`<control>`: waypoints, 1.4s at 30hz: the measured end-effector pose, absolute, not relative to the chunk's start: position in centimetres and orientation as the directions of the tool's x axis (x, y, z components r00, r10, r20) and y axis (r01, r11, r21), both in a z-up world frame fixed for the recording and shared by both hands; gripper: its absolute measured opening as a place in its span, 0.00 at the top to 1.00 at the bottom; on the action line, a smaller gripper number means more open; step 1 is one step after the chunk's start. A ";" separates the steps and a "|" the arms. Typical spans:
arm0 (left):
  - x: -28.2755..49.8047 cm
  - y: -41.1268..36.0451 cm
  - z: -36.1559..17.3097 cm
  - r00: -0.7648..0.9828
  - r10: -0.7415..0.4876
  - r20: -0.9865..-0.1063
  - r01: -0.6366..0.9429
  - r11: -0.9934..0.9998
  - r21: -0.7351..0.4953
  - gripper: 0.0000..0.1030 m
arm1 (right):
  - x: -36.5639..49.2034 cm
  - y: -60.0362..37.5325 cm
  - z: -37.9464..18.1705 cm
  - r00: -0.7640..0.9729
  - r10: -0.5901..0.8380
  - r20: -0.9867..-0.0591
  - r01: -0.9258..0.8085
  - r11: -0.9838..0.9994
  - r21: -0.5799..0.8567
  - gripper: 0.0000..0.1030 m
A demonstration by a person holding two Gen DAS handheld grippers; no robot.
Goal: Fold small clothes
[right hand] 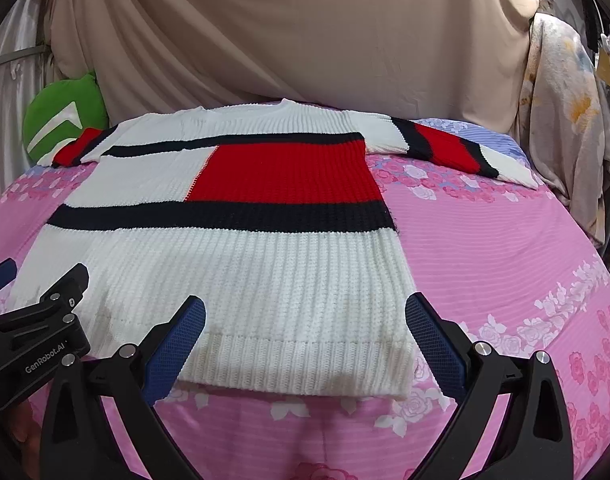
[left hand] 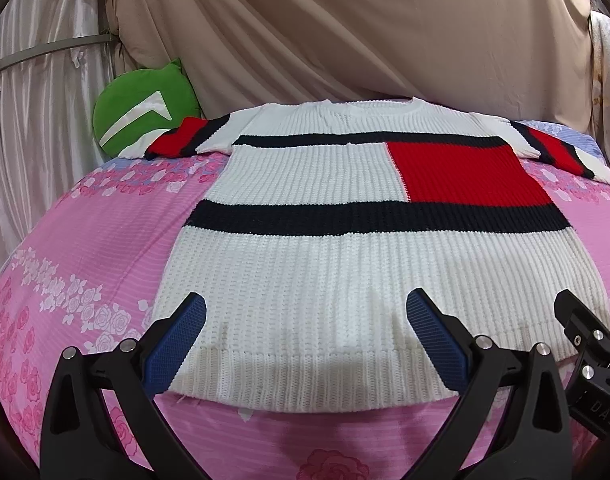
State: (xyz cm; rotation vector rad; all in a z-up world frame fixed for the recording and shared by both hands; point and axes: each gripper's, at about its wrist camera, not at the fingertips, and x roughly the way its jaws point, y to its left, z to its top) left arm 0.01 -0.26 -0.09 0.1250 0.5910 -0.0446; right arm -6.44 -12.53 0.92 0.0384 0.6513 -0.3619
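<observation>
Lying flat, sweater [left hand: 345, 280] neck pointing away, hem nearest, both hand-held grippers [left hand: 305, 336] [right hand: 305, 336] wide open, empty.

Left tool [left hand: 305, 320], right tool [right hand: 305, 320]: black frames, blue textured pads, silver screws, apparently "GenRobot.AI" marking.
</observation>
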 end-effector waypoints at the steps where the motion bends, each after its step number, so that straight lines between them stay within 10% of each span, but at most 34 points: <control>1: 0.0 -0.2 -0.1 0.830 -0.006 -0.558 0.078 0.991 0.105 0.05 | -6.5 -12.6 0.9 0.735 -0.315 -0.600 0.340 0.937 -0.075 0.05; 42: -0.1 -0.5 -0.1 0.832 -0.004 -0.555 0.079 0.991 0.111 0.05 | -6.3 -11.8 0.9 0.733 -0.313 -0.604 0.331 0.940 -0.085 0.05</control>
